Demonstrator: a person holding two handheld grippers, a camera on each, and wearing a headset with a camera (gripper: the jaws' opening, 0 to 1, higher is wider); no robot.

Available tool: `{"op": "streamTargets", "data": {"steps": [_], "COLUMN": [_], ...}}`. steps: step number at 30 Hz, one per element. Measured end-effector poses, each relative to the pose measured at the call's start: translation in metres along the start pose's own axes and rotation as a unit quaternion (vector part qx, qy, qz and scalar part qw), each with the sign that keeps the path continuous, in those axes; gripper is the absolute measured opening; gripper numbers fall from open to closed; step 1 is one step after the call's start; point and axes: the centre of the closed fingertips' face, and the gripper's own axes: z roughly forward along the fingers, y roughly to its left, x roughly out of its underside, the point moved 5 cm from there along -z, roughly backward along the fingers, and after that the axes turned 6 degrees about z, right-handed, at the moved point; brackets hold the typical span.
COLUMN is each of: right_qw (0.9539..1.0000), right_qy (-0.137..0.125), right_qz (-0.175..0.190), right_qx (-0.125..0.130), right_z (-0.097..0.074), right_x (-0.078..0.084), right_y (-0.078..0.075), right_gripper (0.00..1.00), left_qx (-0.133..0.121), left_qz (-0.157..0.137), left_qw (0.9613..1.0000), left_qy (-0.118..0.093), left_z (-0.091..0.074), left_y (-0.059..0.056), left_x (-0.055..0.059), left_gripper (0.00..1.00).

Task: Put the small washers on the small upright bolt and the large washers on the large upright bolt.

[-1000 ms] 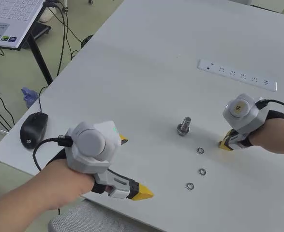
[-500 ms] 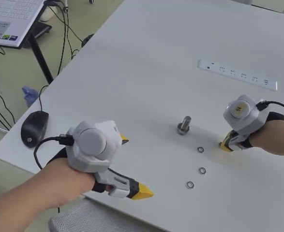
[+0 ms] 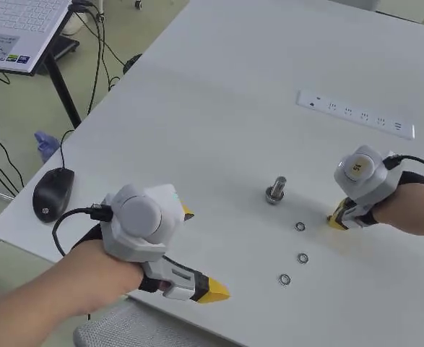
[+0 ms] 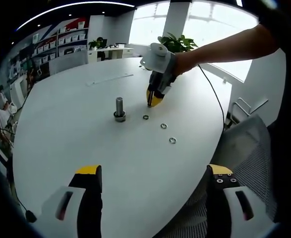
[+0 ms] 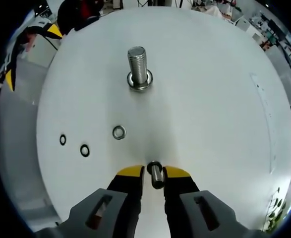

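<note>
A large steel bolt stands upright mid-table with a washer at its base. Three loose washers lie in a row on the table just right of it, the nearest one between the bolt and my right gripper. My right gripper points down at the table, shut on a small bolt pinched between its yellow tips. At the near table edge my left gripper is open, with nothing between its fingers.
A white power strip lies at the back right of the white table. A black mouse sits at the table's left corner. A laptop stands on a stand beyond the left edge, and a chair seat is below the near edge.
Both grippers have drifted very slightly toward the near edge. The right gripper still holds the small bolt; the washers and large bolt have not moved.
</note>
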Motion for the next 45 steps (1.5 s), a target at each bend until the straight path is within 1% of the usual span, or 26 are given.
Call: {"op": "streamTargets", "data": {"steps": [4, 11, 12, 13, 14, 15, 17, 18, 20, 22, 24, 26, 29, 31, 33, 37, 43, 45], "right_qw": [1.0000, 0.9999, 0.9999, 0.9999, 0.9999, 0.9999, 0.9999, 0.9999, 0.9999, 0.9998, 0.9998, 0.9998, 0.9997, 0.9997, 0.9997, 0.9997, 0.9996, 0.9995], "right_qy": [-0.002, -0.006, -0.006, -0.008, -0.008, -0.009, -0.010, -0.010, -0.014, -0.014, -0.013, -0.014, -0.018, -0.018, -0.019, -0.021, -0.022, -0.029], "right_qz": [-0.005, 0.001, 0.002, 0.002, 0.001, 0.001, 0.001, 0.002, 0.003, 0.004, 0.002, 0.004, 0.008, 0.011, 0.011, 0.011, 0.014, 0.014], "right_qx": [0.002, -0.009, -0.009, -0.008, -0.008, -0.008, -0.008, -0.006, -0.006, -0.011, -0.011, -0.013, -0.012, -0.011, -0.010, -0.006, -0.003, 0.004], "right_z": [-0.001, -0.009, -0.009, -0.011, -0.013, -0.015, -0.017, -0.018, -0.022, -0.024, -0.027, -0.030, -0.034, -0.036, -0.038, -0.043, -0.048, -0.051], "right_x": [-0.001, -0.002, -0.003, -0.003, -0.003, -0.004, -0.004, -0.004, -0.005, -0.006, -0.006, -0.008, -0.009, -0.010, -0.010, -0.010, -0.010, -0.012], "right_y": [-0.002, -0.002, -0.002, -0.002, -0.002, -0.002, -0.002, -0.002, -0.003, -0.002, -0.001, 0.000, 0.002, 0.005, 0.007, 0.011, 0.014, 0.015], "right_gripper": [0.22, 0.26, 0.27, 0.27, 0.27, 0.28, 0.30, 0.33, 0.36, 0.36, 0.37, 0.38, 0.39, 0.42, 0.42, 0.42, 0.42, 0.41], "left_qx": [0.000, 0.002, 0.003, 0.006, 0.008, 0.006, -0.001, -0.001, -0.011, -0.007, -0.007, -0.005, 0.001, 0.001, 0.005, 0.003, 0.006, 0.009], "left_qz": [0.000, 0.004, 0.005, 0.006, 0.007, 0.006, 0.009, 0.011, 0.008, 0.009, 0.011, 0.025, 0.023, 0.017, 0.018, 0.024, 0.027, 0.028], "left_qw": [1.0000, 1.0000, 1.0000, 0.9999, 0.9997, 0.9997, 0.9998, 0.9997, 0.9996, 0.9995, 0.9996, 0.9995, 0.9996, 0.9998, 0.9998, 0.9996, 0.9996, 0.9995], "left_qy": [0.000, -0.001, -0.003, -0.011, -0.024, -0.025, -0.020, -0.020, -0.025, -0.029, -0.024, -0.016, -0.015, -0.010, -0.010, -0.013, -0.008, -0.005], "left_z": [-0.001, -0.003, -0.004, -0.005, -0.006, -0.007, -0.008, -0.008, -0.010, -0.012, -0.012, -0.013, -0.014, -0.015, -0.017, -0.021, -0.025, -0.026], "left_y": [0.000, 0.000, -0.001, -0.001, -0.002, -0.001, 0.002, 0.003, 0.006, 0.007, 0.007, 0.005, 0.003, 0.004, 0.004, 0.005, 0.006, 0.005], "left_x": [0.000, -0.002, -0.003, -0.006, -0.010, -0.011, -0.012, -0.012, -0.014, -0.016, -0.015, -0.013, -0.013, -0.011, -0.011, -0.013, -0.010, -0.008], "left_gripper": [0.86, 0.87, 0.87, 0.88, 0.90, 0.91, 0.92, 0.93, 0.96, 0.98, 0.98, 0.99, 0.99, 1.00, 1.00, 1.00, 0.99, 0.98]}}
